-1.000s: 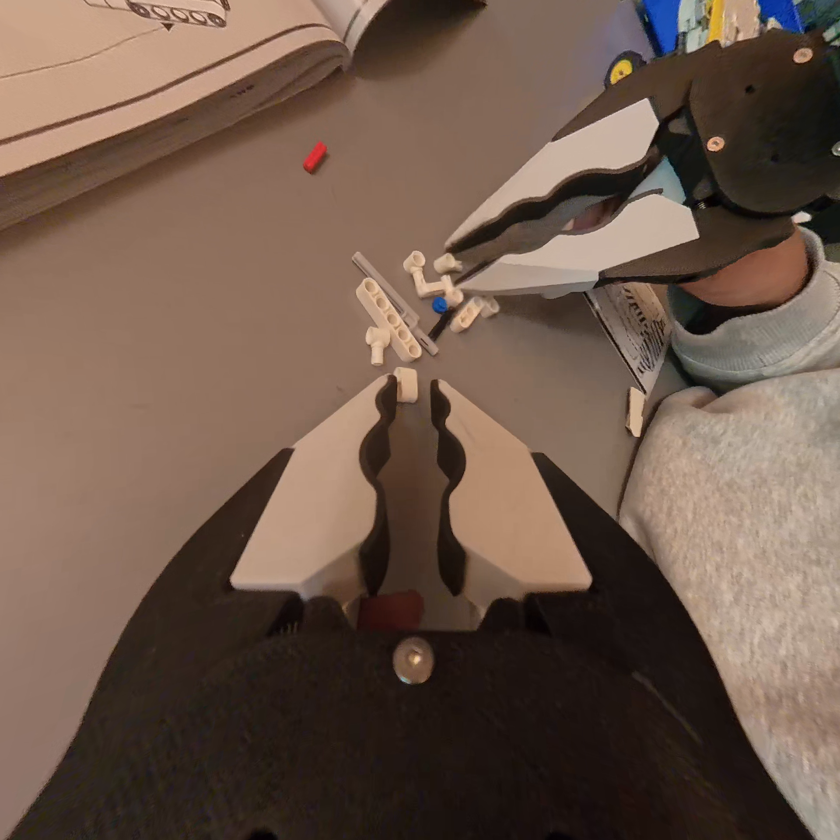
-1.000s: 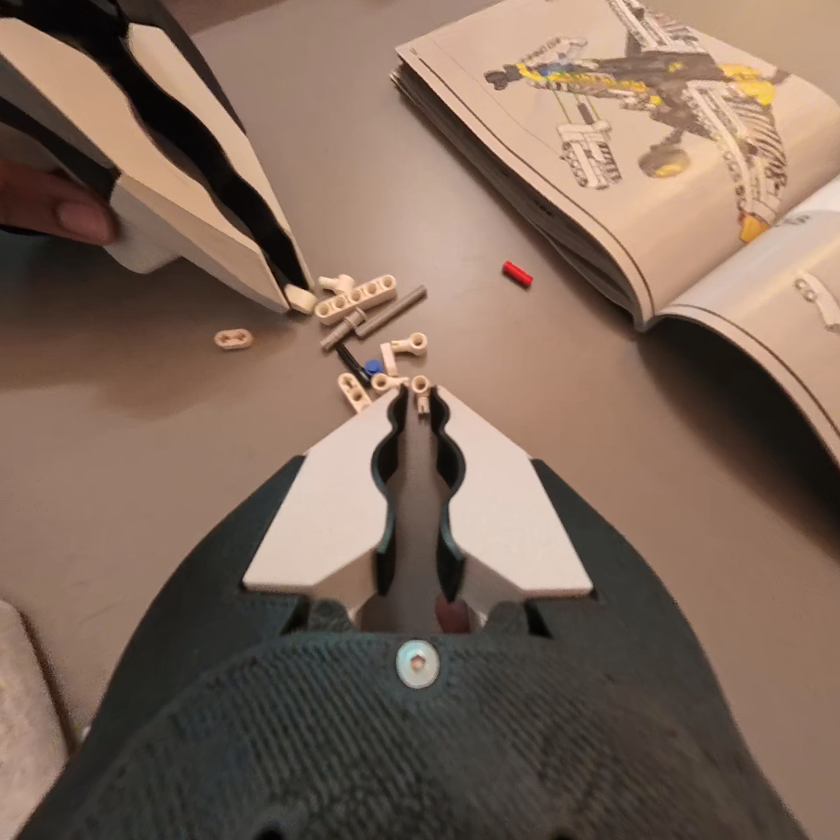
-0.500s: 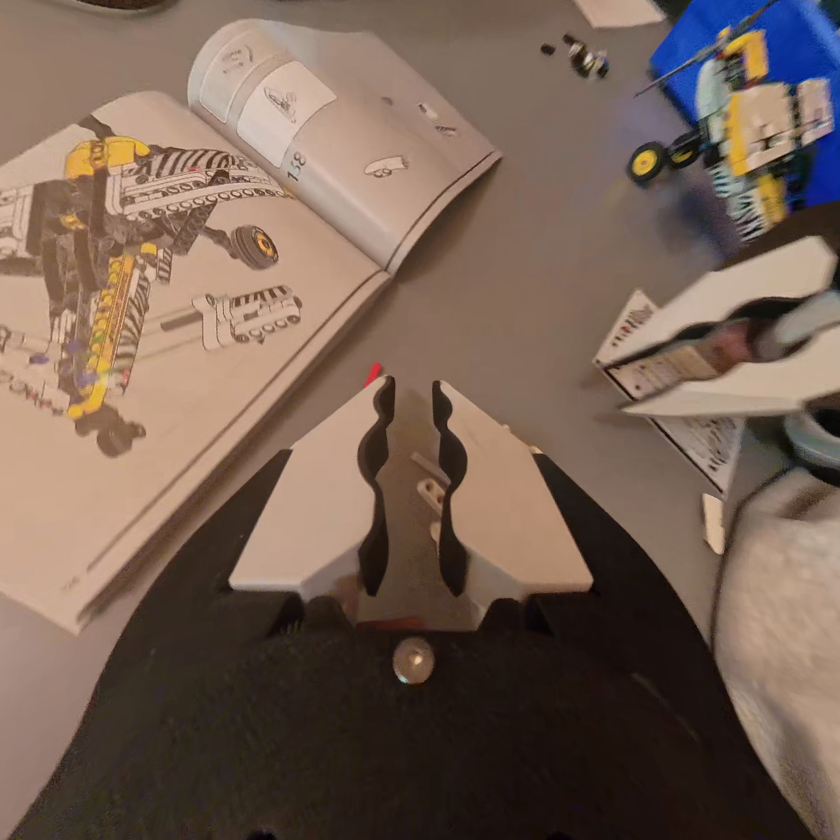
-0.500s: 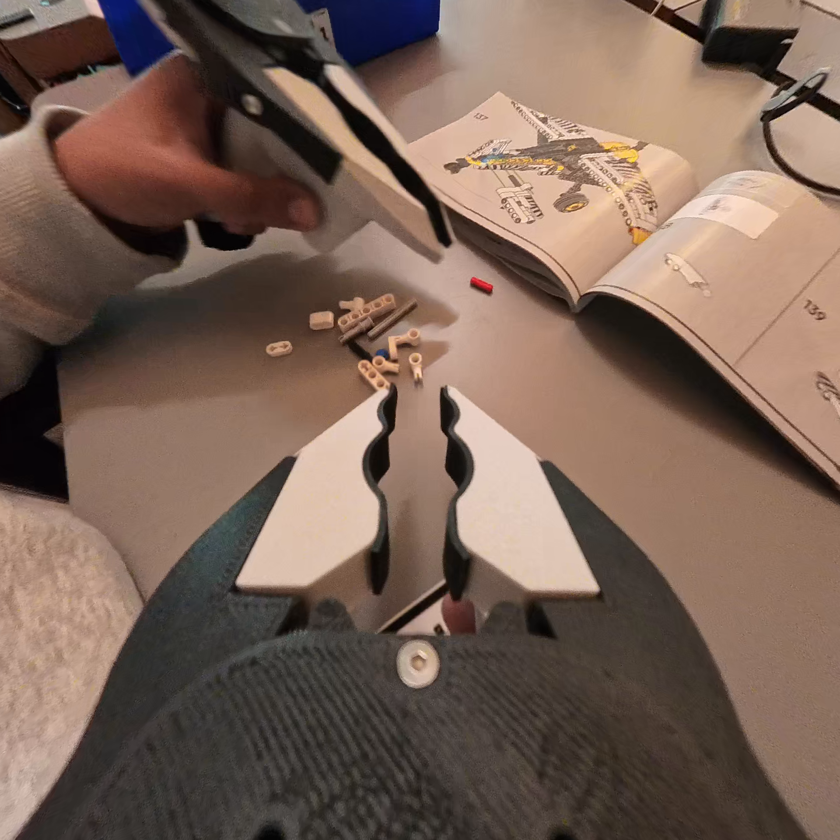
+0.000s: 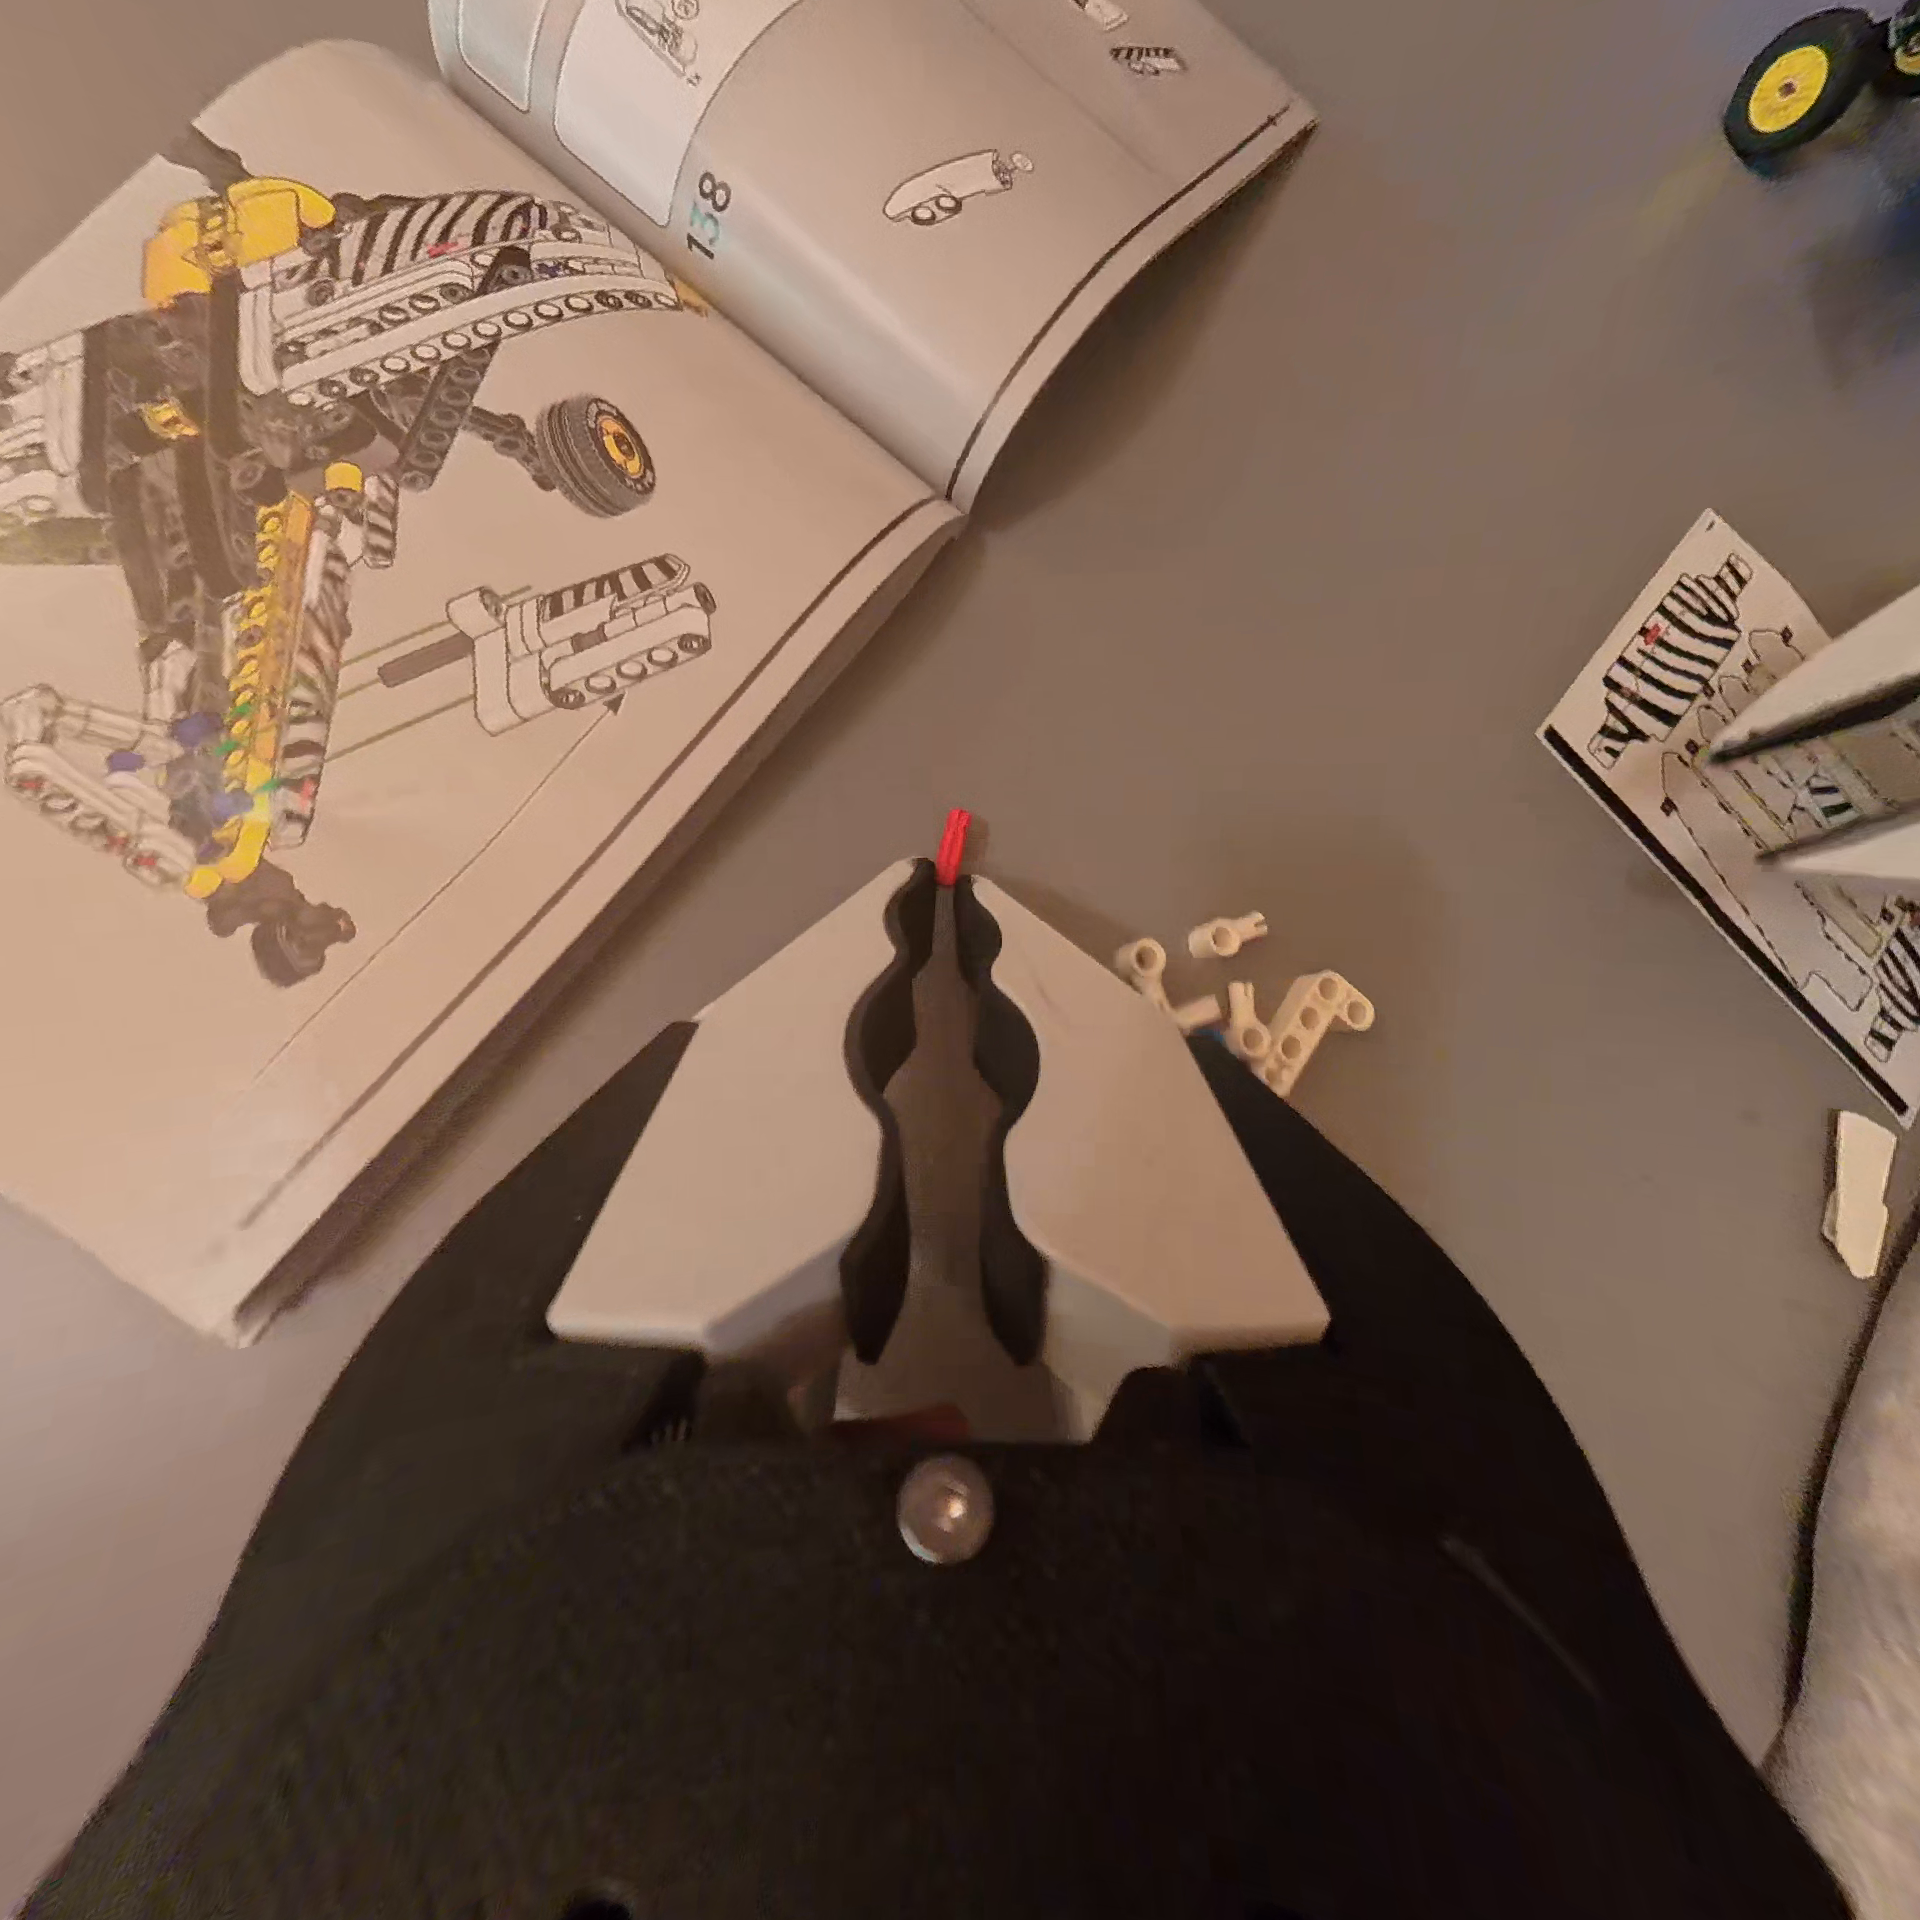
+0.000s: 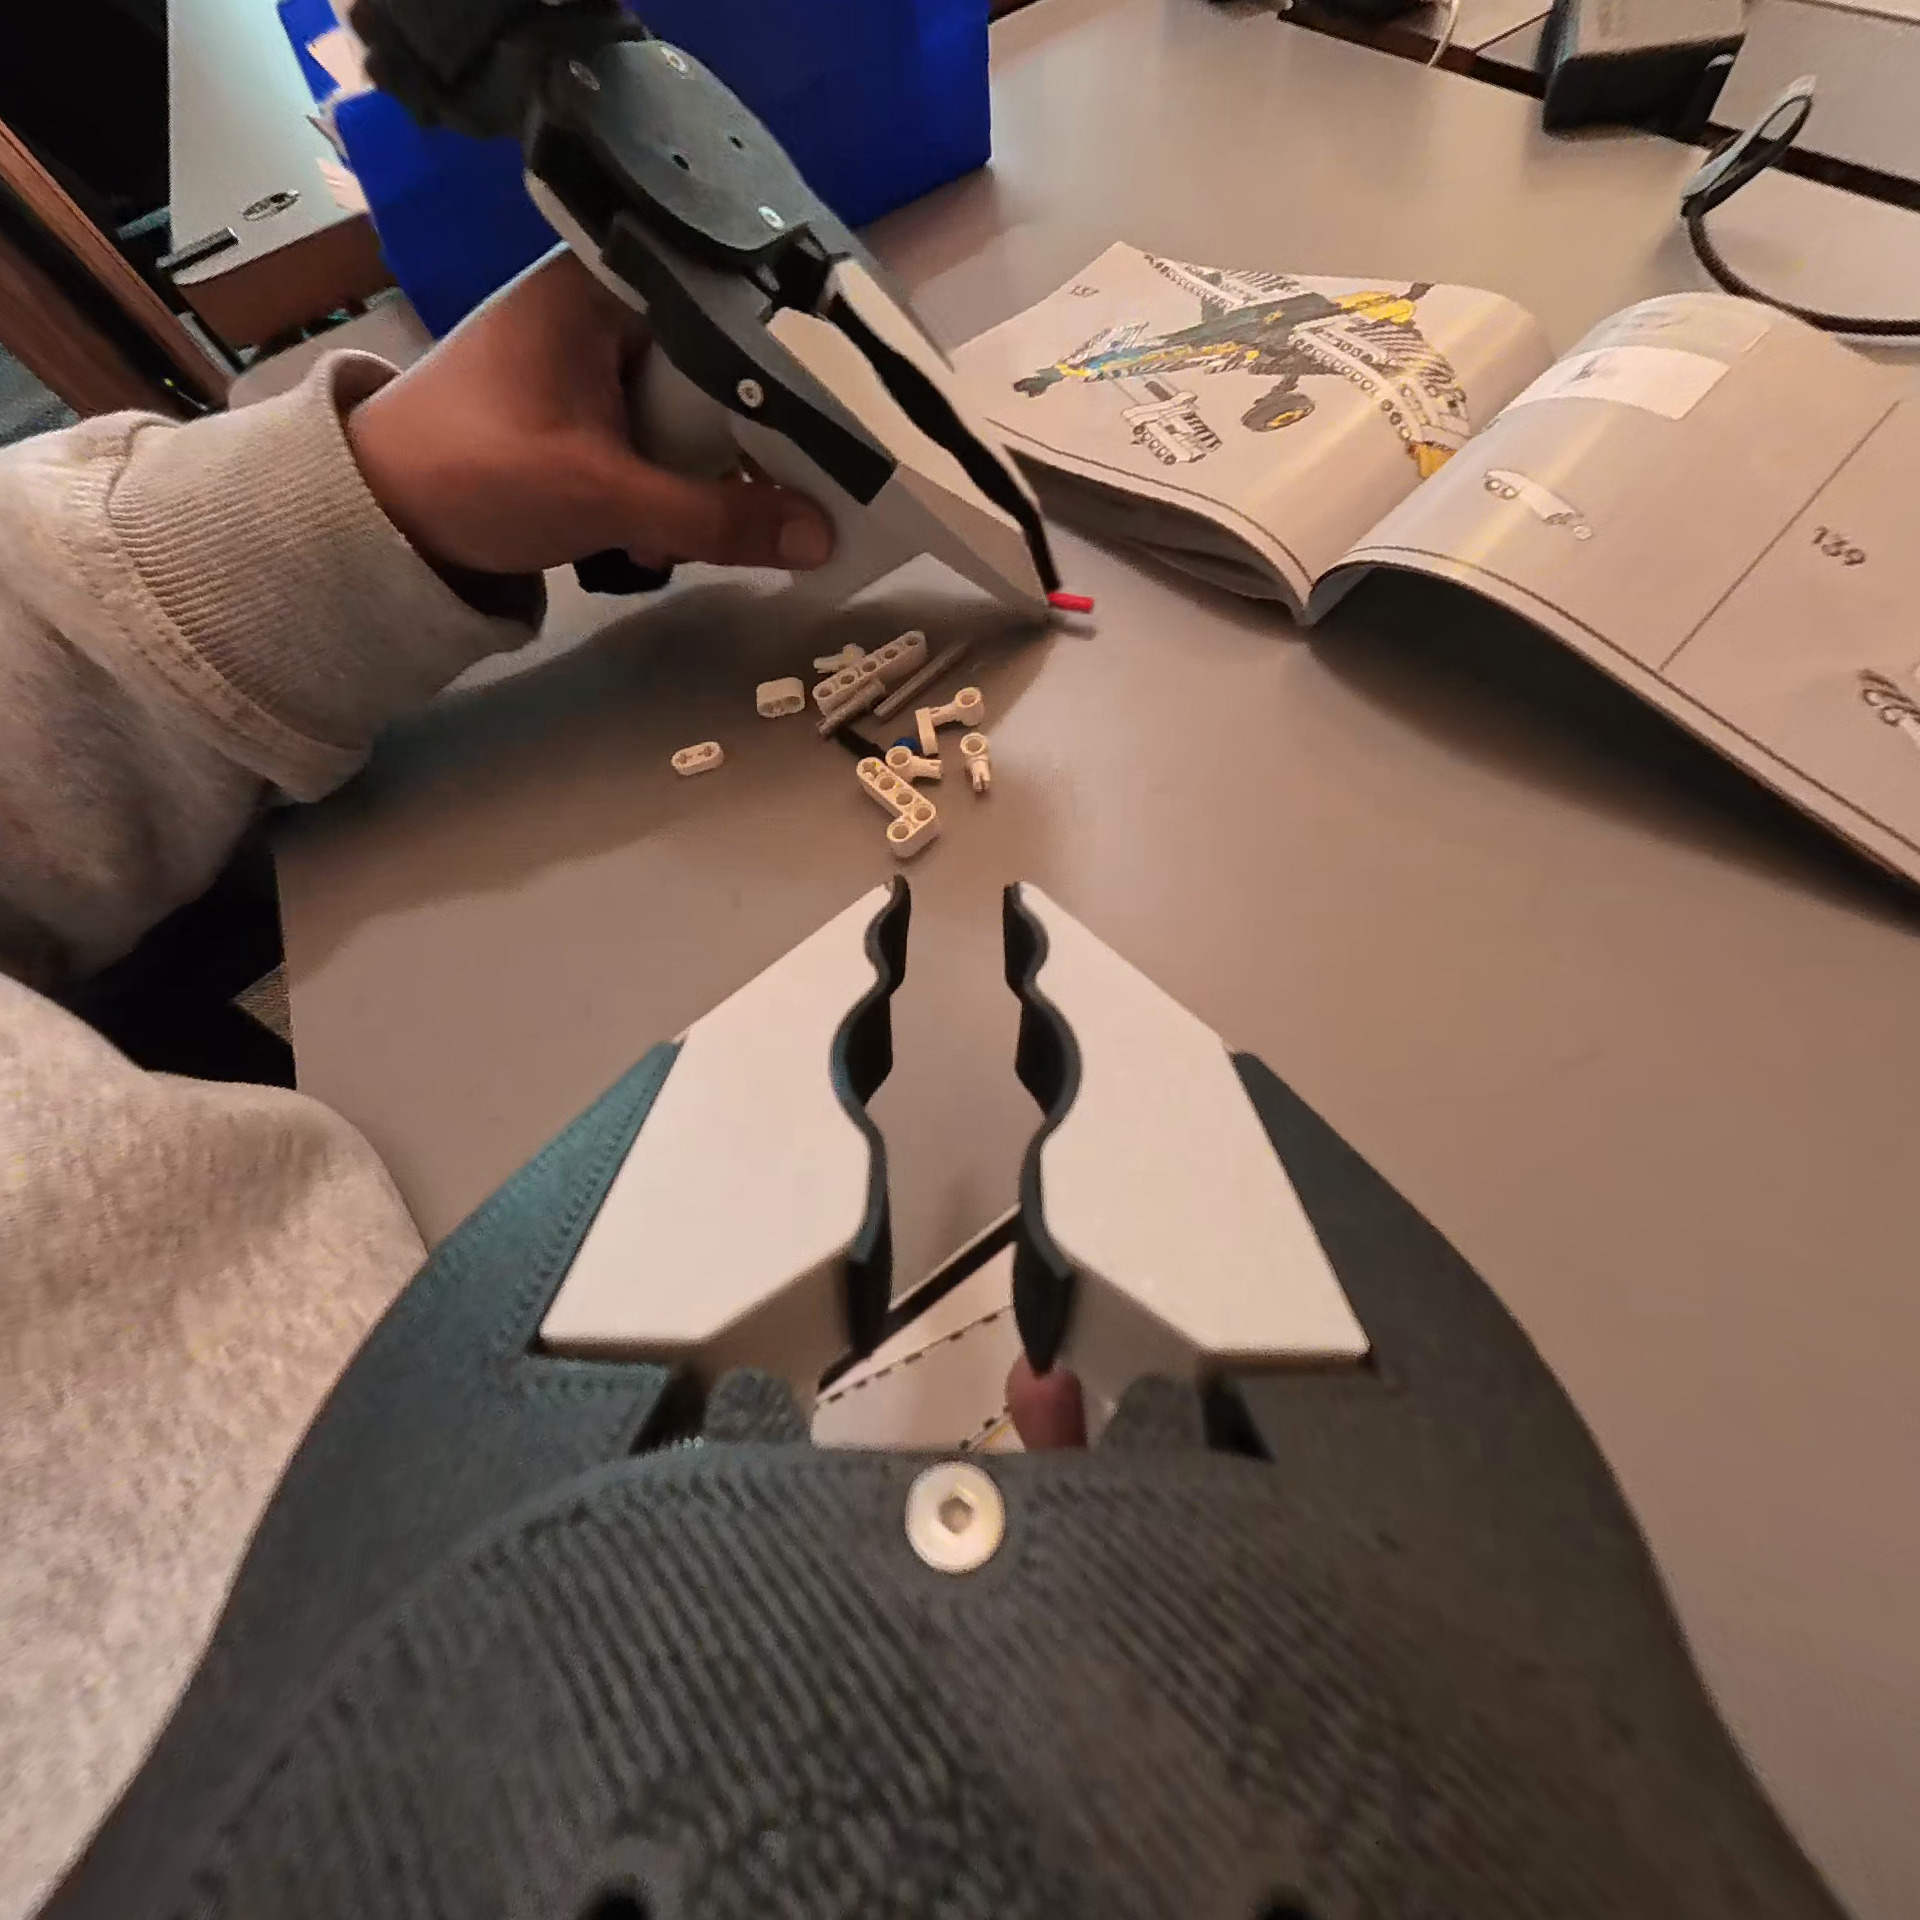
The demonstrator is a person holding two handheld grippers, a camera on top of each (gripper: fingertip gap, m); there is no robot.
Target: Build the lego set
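My left gripper (image 5: 948, 878) is shut on a small red pin (image 5: 952, 836) that sticks out past its tips, down at the grey table. The right wrist view shows this gripper (image 6: 1042, 587) tilted down with the red pin (image 6: 1072, 601) at its tip, next to the open instruction book (image 6: 1455, 468). A cluster of small white lego pieces (image 6: 883, 717) lies between the grippers; it also shows in the left wrist view (image 5: 1257, 997). My right gripper (image 6: 954, 894) is open and empty, held back above the table short of the pieces.
The instruction book (image 5: 468, 571) lies open at the left. A striped sticker sheet (image 5: 1704, 748) lies at the right under the right gripper (image 5: 1839, 727). A yellow-hubbed wheel (image 5: 1792, 88) of a built model, a blue box (image 6: 727, 104) and a black cable (image 6: 1745, 208) are farther back. My hands' fingertips stand some 12 centimeters from each other. Between my right fingertips and the yellow-hubbed wheel (image 5: 1792, 88) there is roughly 25 centimeters.
Both grippers let go of small white pieces and lifted. The left moved over to the red pin and shut on it. The right opened and pulled back.
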